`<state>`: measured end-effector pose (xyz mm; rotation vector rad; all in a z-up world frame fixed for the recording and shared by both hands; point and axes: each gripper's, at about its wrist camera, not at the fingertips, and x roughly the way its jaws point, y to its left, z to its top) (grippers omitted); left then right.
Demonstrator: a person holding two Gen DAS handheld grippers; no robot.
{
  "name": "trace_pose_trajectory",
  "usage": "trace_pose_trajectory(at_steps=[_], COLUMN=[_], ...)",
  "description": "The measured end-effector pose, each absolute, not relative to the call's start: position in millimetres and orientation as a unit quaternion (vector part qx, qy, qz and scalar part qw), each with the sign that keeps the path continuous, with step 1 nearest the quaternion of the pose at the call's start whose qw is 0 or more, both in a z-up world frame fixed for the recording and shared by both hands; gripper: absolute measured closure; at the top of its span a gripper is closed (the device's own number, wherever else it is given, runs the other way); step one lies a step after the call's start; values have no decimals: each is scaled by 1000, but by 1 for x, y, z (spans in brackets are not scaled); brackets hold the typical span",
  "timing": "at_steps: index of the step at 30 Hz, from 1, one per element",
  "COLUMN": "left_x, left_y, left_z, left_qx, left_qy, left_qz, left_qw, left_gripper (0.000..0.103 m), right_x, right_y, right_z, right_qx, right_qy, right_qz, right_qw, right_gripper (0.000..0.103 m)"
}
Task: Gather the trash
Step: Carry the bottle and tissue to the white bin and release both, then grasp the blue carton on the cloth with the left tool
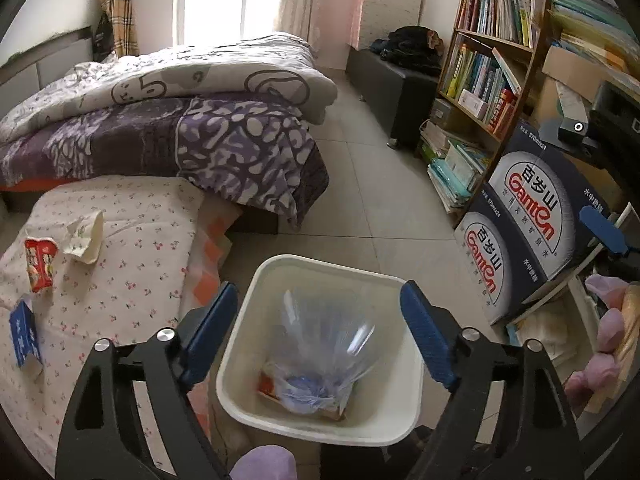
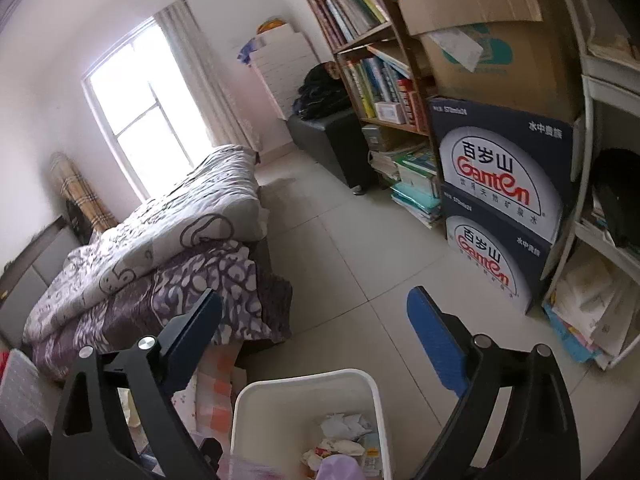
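To the left of the left gripper [image 1: 318,334], a red snack wrapper [image 1: 40,265], a crumpled paper [image 1: 85,237] and a blue carton [image 1: 25,335] lie on the floral cloth [image 1: 132,256]. Its jaws gape wide, empty, above the white bin [image 1: 320,344] (a clear bag [image 1: 320,356] inside). The right gripper [image 2: 314,338] is equally spread, holding nothing, the bin [image 2: 308,420] just below it.

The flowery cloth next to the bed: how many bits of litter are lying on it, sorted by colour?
In the left wrist view:
Red: 1, a snack wrapper
White or cream: 1, a crumpled paper
Blue: 1, a small carton
Total: 3 on the floral cloth. More could lie outside the view.
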<state>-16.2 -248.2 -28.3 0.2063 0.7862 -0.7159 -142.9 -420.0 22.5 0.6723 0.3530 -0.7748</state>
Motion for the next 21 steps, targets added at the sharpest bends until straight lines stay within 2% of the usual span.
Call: trace_pose_trajectory(at_steps=[10,21], left_x=[0,59], left_y=[-212,-116], left_z=[-43,-73], left_qx=[130,153], left_qy=[374,413], left_qz=[-296,-161], left_qw=[869,883], left_gripper=[18,12], right_x=[-109,-49], right_y=[-391,-327], right_z=[19,10], right_qx=[294,233], right_qy=[205,265], right_qz=[-337,-279], right_qw=[870,893], right_gripper=[9,9])
